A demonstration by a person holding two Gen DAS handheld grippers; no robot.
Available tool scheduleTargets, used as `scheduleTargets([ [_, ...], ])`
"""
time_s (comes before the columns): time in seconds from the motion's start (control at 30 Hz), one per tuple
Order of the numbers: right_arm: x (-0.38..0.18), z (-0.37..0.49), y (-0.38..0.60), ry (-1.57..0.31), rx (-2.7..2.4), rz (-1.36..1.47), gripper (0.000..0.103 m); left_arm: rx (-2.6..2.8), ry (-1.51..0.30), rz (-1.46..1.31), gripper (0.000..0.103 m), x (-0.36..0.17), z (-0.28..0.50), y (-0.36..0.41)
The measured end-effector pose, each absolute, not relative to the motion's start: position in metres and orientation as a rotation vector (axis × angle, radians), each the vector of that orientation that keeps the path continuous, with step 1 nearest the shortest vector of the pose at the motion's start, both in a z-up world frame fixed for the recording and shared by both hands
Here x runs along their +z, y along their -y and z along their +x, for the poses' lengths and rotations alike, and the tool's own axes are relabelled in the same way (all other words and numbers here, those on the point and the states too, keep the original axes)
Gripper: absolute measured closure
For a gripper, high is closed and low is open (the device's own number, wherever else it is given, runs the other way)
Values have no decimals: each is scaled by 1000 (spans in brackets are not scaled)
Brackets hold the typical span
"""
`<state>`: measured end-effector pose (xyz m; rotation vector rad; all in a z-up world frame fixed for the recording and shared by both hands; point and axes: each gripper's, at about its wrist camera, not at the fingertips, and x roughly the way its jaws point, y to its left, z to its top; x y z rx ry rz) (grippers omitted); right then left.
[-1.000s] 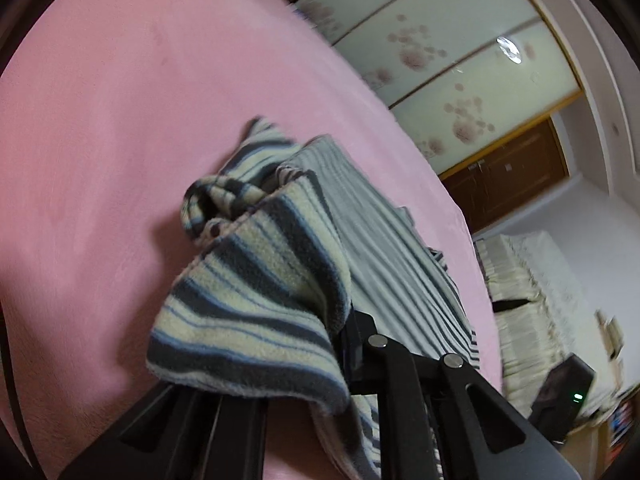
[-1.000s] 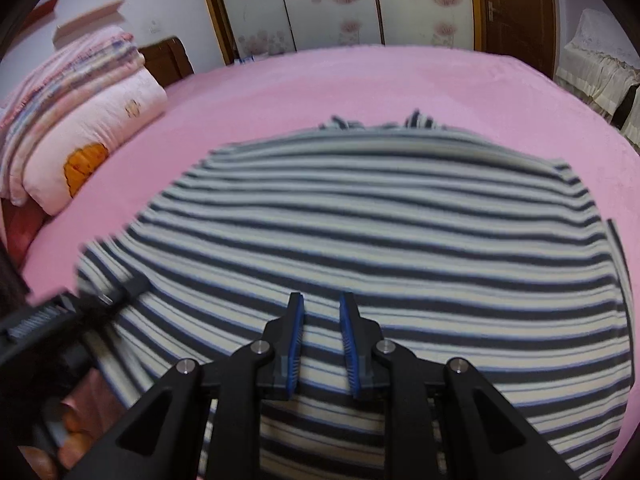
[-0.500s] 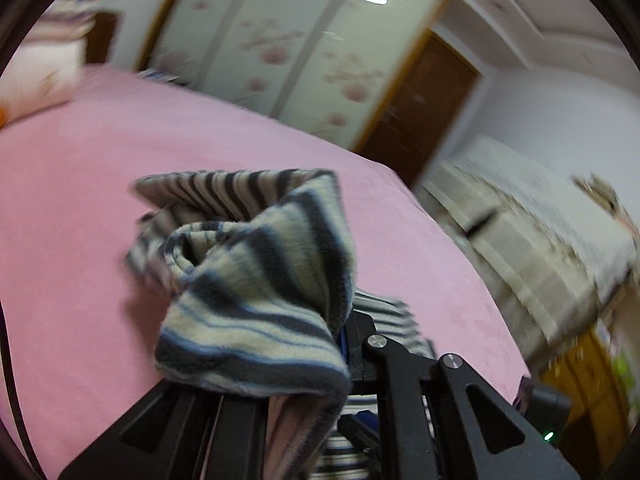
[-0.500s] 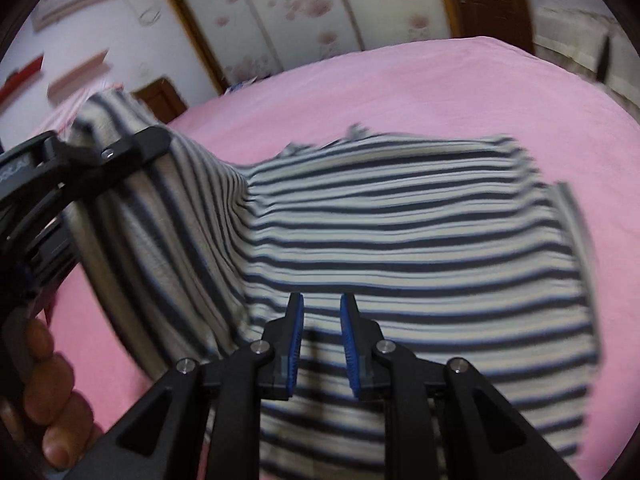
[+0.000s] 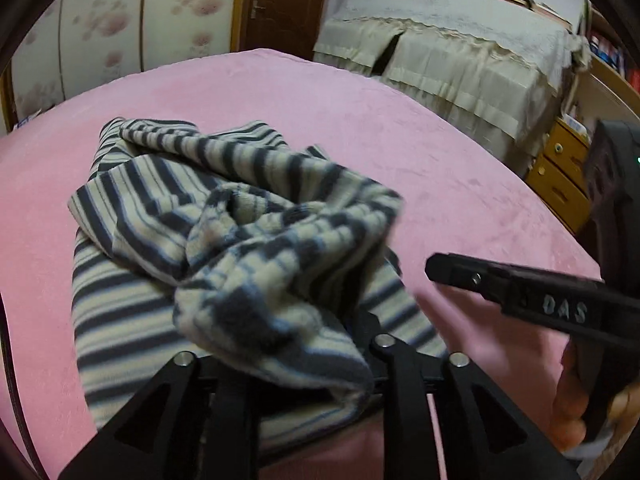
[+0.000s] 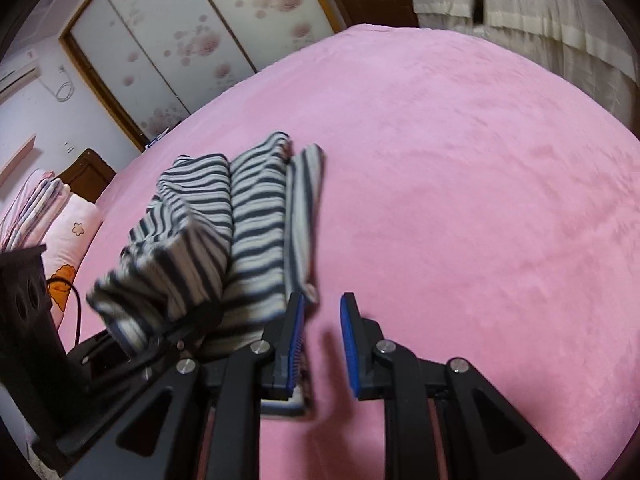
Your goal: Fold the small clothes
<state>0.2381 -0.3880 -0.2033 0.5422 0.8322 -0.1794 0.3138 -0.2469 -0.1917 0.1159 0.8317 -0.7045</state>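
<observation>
Striped fleece top half folded on the pink bed

From your left wrist, the navy-and-cream striped fleece garment [image 5: 224, 240] lies bunched on the pink plush bedspread [image 5: 460, 168]; a flap drapes over your left gripper [image 5: 304, 360] and hides its fingertips. Its jaws have just been opening, and you can't tell if the pads grip the cloth. Right of that, your right gripper's black finger [image 5: 520, 288] pokes in. Only the right wrist view shows the cartoon-print pillows [image 6: 68, 248], and your right gripper [image 6: 322, 344] a little apart, holding nothing, its left pad just beside the garment's edge.
</observation>
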Motion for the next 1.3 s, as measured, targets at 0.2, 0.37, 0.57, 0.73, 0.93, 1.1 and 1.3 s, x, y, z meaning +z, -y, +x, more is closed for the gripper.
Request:
scheduleTargets([
  [0.2,-189,227,384,-798,-123,572,84,-745,-844,98,52,-185,283,221],
  [0.37,-162,226,366,-769,-52,475,71,-645,-823,-2,52,-185,255,178],
  [0.57,-134,219,330,-743,11,341,61,-495,-834,-126,50,-198,250,118],
  [0.73,-127,214,292,-769,29,238,49,-411,-863,-221,48,-208,266,94],
  [0.93,-141,217,258,-823,-2,117,49,-449,-871,-180,47,-214,269,104],
  [1.1,-155,226,251,-869,-29,58,49,-437,-847,-117,47,-208,279,127],
  [1.3,-164,235,282,-889,-3,204,90,-428,-875,18,81,-210,284,145],
])
